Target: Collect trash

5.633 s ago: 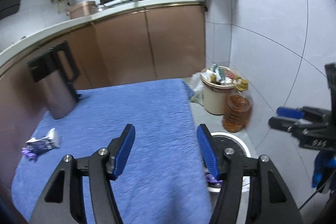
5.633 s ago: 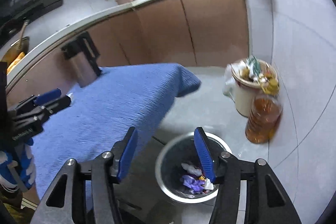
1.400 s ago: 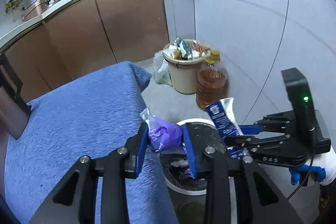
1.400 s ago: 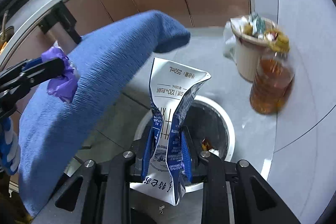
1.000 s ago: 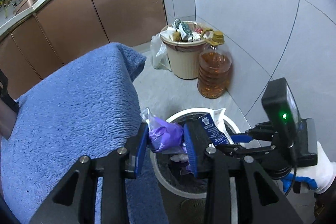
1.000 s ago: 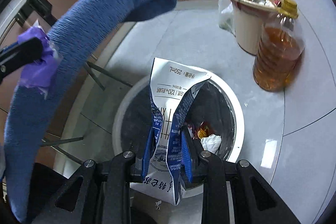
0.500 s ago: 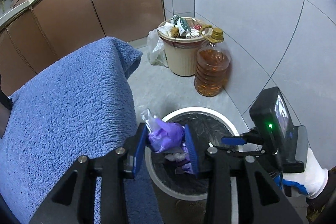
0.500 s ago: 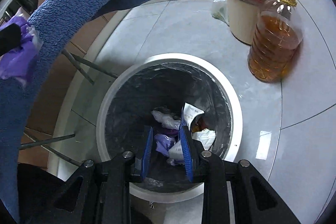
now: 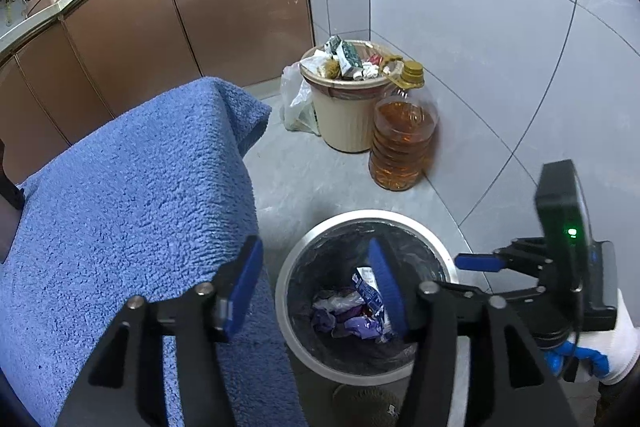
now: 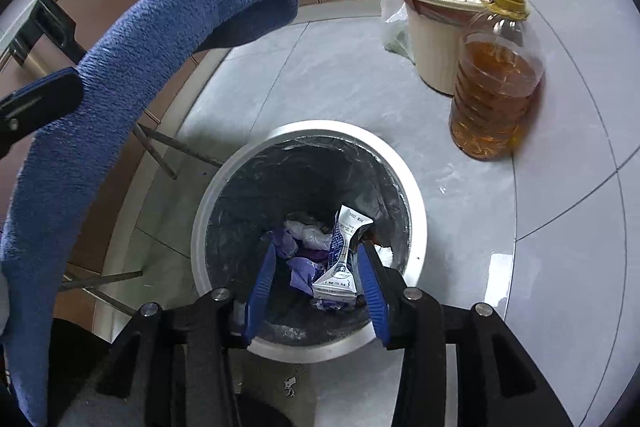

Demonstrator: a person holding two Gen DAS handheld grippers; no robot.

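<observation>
A round white-rimmed trash bin [image 9: 304, 247] with a black liner stands on the floor beside the table. Inside lie a crushed blue-and-white carton [image 10: 342, 259] and purple wrappers [image 10: 300, 273]; they also show in the left wrist view [image 9: 348, 321]. My left gripper [image 9: 316, 287] is open and empty, over the bin's left rim. My right gripper [image 10: 318, 277] is open and empty, directly above the bin's mouth. It also shows at the right of the left wrist view [image 9: 480, 263].
A blue towel [image 9: 120, 207] covers the table left of the bin. A full beige waste bucket [image 9: 348, 107] and a bottle of amber oil [image 9: 404, 143] stand by the tiled wall. Brown cabinets [image 9: 180, 7] run behind.
My left gripper has opened and the purple wrapper has dropped into the bin. My right gripper let go of the carton a moment earlier and has opened wider.
</observation>
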